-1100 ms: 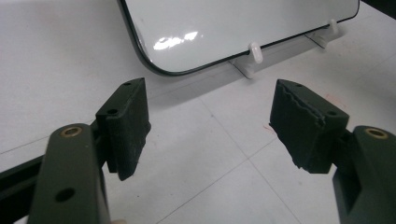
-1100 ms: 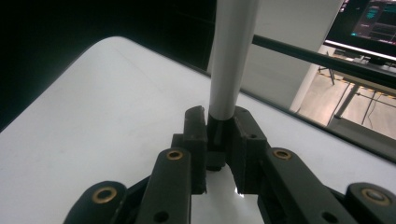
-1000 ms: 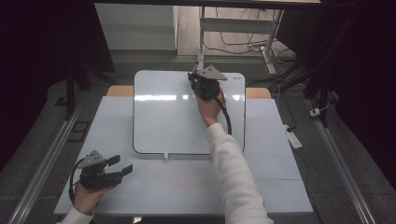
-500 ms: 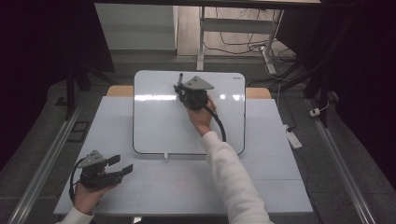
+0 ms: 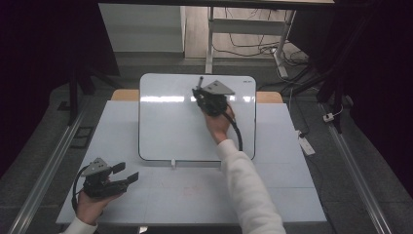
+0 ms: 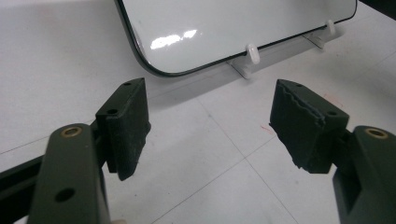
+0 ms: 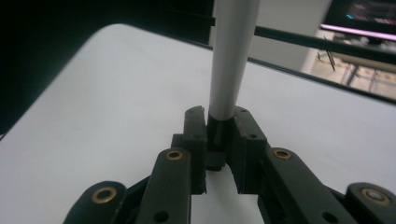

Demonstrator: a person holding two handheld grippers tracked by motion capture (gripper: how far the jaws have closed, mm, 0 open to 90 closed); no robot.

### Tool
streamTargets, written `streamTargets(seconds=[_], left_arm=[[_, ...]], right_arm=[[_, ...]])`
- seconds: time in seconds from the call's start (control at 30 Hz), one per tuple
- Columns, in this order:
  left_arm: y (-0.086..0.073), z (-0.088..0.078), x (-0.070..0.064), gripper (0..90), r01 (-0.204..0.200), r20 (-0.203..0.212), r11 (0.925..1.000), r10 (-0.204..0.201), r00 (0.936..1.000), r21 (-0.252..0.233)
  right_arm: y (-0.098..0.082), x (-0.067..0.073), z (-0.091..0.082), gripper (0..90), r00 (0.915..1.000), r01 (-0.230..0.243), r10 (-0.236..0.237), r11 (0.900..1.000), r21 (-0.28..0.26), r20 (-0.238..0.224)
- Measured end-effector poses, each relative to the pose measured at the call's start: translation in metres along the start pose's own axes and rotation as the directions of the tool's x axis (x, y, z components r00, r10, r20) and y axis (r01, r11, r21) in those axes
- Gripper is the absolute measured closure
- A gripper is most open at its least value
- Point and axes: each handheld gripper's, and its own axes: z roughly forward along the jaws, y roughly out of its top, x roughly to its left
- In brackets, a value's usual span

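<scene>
Right gripper [image 7: 219,140] clenched on slim grey-barrelled marker [image 7: 229,60] over glossy white rounded-corner whiteboard [image 5: 165,126]. Left gripper [image 6: 210,130] released, jaws wide above matte white table [image 5: 195,195].

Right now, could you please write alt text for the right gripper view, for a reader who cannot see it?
The right gripper is shut on a marker, a grey-white barrel with a dark end, rising from between its two black jaws. Behind it spreads the blank whiteboard, with a dark room beyond.
</scene>
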Motion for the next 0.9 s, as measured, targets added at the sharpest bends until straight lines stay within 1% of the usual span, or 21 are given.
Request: streamTargets(seconds=[0.03,0.07,0.1,0.13,0.17,0.23,0.3,0.37,0.43,0.47,0.53,0.6,0.67,0.7,0.77,0.83,0.9], left_arm=[[0.0,0.0,0.0,28.9,0.003,0.002,1.0,-0.003,1.0,-0.001],[0.001,0.001,0.0,28.9,0.0,-0.001,1.0,0.0,1.0,-0.003],[0.001,0.002,0.0,29.0,-0.001,-0.001,1.0,0.001,1.0,-0.006],[0.002,0.002,-0.001,29.0,-0.008,0.003,0.9999,0.008,1.0,-0.01],[0.003,0.003,-0.003,29.0,-0.013,0.005,0.9998,0.013,0.9999,-0.017],[0.006,0.003,-0.007,29.1,-0.023,0.006,0.9992,0.023,0.9997,-0.031],[0.01,0.002,-0.012,29.6,-0.039,0.012,0.9978,0.04,0.9991,-0.053],[0.015,0.003,-0.018,30.3,-0.063,0.011,0.9955,0.064,0.9979,-0.071],[0.022,0.004,-0.025,30.7,-0.085,0.019,0.9927,0.087,0.9961,-0.086],[0.026,0.005,-0.029,30.7,-0.096,0.021,0.991,0.098,0.9949,-0.094],[0.033,0.007,-0.037,31.2,-0.119,0.031,0.9871,0.123,0.9919,-0.107],[0.039,0.01,-0.042,31.2,-0.134,0.04,0.9847,0.139,0.9895,-0.112],[0.047,0.014,-0.05,31.2,-0.148,0.053,0.9819,0.155,0.9865,-0.118],[0.051,0.016,-0.053,31.2,-0.154,0.061,0.9807,0.162,0.9849,-0.121],[0.058,0.02,-0.06,31.1,-0.169,0.077,0.978,0.179,0.9809,-0.123],[0.065,0.025,-0.068,31.1,-0.178,0.095,0.9756,0.191,0.977,-0.128],[0.072,0.031,-0.075,31.2,-0.191,0.114,0.9733,0.205,0.972,-0.128]], right_arm=[[-0.002,-0.006,-0.009,77.8,0.9999,-0.013,0.013,1.0,0.001,-0.002],[-0.003,-0.009,-0.018,77.7,0.9997,-0.02,0.02,1.0,-0.004,-0.016],[-0.005,-0.01,-0.031,77.8,0.9983,-0.031,0.031,0.999,-0.005,-0.049],[-0.006,-0.01,-0.038,77.7,0.9973,-0.03,0.03,1.0,-0.003,-0.068],[-0.009,-0.009,-0.051,77.7,0.9955,-0.018,0.018,1.0,0.005,-0.093],[-0.015,-0.007,-0.067,77.7,0.9918,-0.023,0.025,1.0,0.018,-0.126],[-0.024,-0.004,-0.084,77.7,0.9845,-0.043,0.05,0.998,0.043,-0.168],[-0.033,0.001,-0.1,77.6,0.9742,-0.055,0.068,0.996,0.066,-0.215],[-0.042,0.007,-0.114,77.6,0.9609,-0.066,0.09,0.993,0.097,-0.262],[-0.047,0.011,-0.12,77.6,0.9571,-0.061,0.089,0.992,0.11,-0.276],[-0.057,0.017,-0.13,77.6,0.9464,-0.065,0.103,0.989,0.133,-0.306],[-0.067,0.022,-0.139,77.6,0.9371,-0.066,0.113,0.986,0.151,-0.33],[-0.072,0.024,-0.144,77.6,0.9322,-0.067,0.119,0.985,0.16,-0.342],[-0.075,0.026,-0.148,77.6,0.9271,-0.069,0.123,0.984,0.163,-0.354],[-0.079,0.029,-0.153,77.6,0.9213,-0.067,0.125,0.984,0.166,-0.368],[-0.082,0.031,-0.157,77.6,0.9173,-0.064,0.126,0.983,0.173,-0.378],[-0.086,0.033,-0.159,77.5,0.9115,-0.065,0.132,0.982,0.179,-0.39]])
